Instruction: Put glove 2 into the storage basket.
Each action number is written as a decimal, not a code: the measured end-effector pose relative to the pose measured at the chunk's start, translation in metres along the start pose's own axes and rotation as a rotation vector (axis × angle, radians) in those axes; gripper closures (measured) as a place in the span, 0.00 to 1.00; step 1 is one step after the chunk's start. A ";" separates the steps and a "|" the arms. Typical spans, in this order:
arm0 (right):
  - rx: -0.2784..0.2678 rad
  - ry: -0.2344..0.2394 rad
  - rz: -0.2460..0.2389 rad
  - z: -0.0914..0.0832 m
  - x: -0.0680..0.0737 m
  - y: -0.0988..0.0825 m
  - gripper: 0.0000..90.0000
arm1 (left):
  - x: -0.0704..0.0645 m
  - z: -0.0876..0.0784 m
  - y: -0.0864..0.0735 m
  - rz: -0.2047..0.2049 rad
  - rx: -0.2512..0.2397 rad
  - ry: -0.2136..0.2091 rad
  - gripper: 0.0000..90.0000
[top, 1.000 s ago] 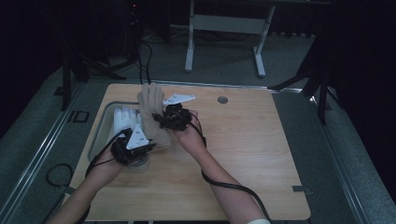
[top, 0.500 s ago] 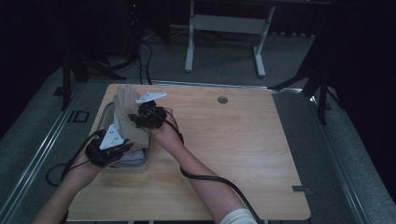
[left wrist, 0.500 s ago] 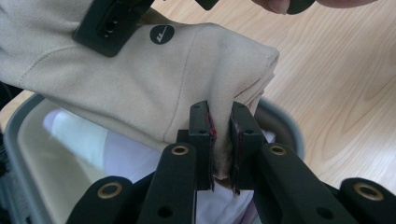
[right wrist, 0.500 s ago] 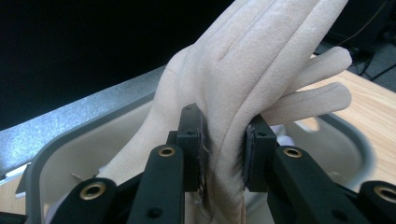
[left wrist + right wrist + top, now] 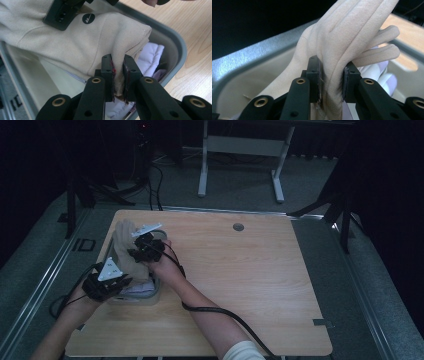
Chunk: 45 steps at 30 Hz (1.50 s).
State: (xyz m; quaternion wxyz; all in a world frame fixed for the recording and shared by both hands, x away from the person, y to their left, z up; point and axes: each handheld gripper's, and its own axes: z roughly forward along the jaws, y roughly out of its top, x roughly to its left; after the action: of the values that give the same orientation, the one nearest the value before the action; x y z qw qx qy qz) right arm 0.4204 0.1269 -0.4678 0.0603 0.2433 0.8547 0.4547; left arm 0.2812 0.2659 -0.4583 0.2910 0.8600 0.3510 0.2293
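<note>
A beige glove (image 5: 123, 246) hangs over a grey bin (image 5: 152, 293) at the table's left edge, stretched between both grippers. My left gripper (image 5: 123, 281) is shut on the glove's folded cuff edge (image 5: 119, 65), with cloth pinched between the pads. My right gripper (image 5: 138, 251) is shut on the glove's palm (image 5: 332, 72), whose fingers (image 5: 377, 42) point up and to the right. The glove (image 5: 82, 42) bears a small dark round logo. The other gripper (image 5: 62, 15) shows at the top of the left gripper view. White gloves (image 5: 152, 55) lie in the bin beneath.
The bin's grey rim (image 5: 180, 47) and pale inner wall (image 5: 257, 75) surround the glove on both sides. A white glove (image 5: 384, 75) lies just behind the beige fingers. The wooden table (image 5: 260, 270) stretches to the right, with a round grommet (image 5: 238, 227) near its far edge.
Both hands have carried the beige glove leftward and down, from near the table's middle-left to over the bin. Both grips look the same throughout.
</note>
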 end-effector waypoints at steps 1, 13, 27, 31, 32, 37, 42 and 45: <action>0.011 -0.003 0.005 0.002 -0.001 -0.002 0.80 | 0.000 0.003 -0.002 -0.005 0.006 -0.004 0.91; 0.065 0.026 0.028 0.007 -0.009 -0.011 0.57 | 0.003 0.011 -0.009 -0.097 -0.018 -0.066 0.84; 0.019 0.046 0.000 -0.044 -0.023 -0.008 0.21 | -0.009 -0.007 0.012 -0.196 -0.183 -0.090 0.20; 0.024 0.029 -0.042 -0.054 -0.024 -0.013 0.19 | -0.019 -0.004 0.021 -0.178 -0.211 -0.108 0.18; 0.023 0.024 -0.041 -0.057 -0.024 -0.015 0.19 | -0.022 -0.004 0.024 -0.176 -0.217 -0.112 0.18; 0.009 -0.005 -0.070 -0.074 -0.029 -0.020 0.19 | -0.034 -0.001 0.034 -0.149 -0.238 -0.123 0.18; 0.003 -0.019 -0.058 -0.088 -0.038 -0.028 0.19 | -0.046 0.003 0.043 -0.121 -0.252 -0.141 0.18; 0.006 -0.020 -0.055 -0.093 -0.041 -0.035 0.19 | -0.053 0.006 0.047 -0.111 -0.258 -0.162 0.18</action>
State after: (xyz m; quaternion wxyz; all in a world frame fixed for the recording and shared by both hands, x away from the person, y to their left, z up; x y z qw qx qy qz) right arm 0.4131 0.0214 -0.4467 0.0808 0.2243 0.8618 0.4477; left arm 0.2732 0.1970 -0.4417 0.4386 0.8104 0.3411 0.1856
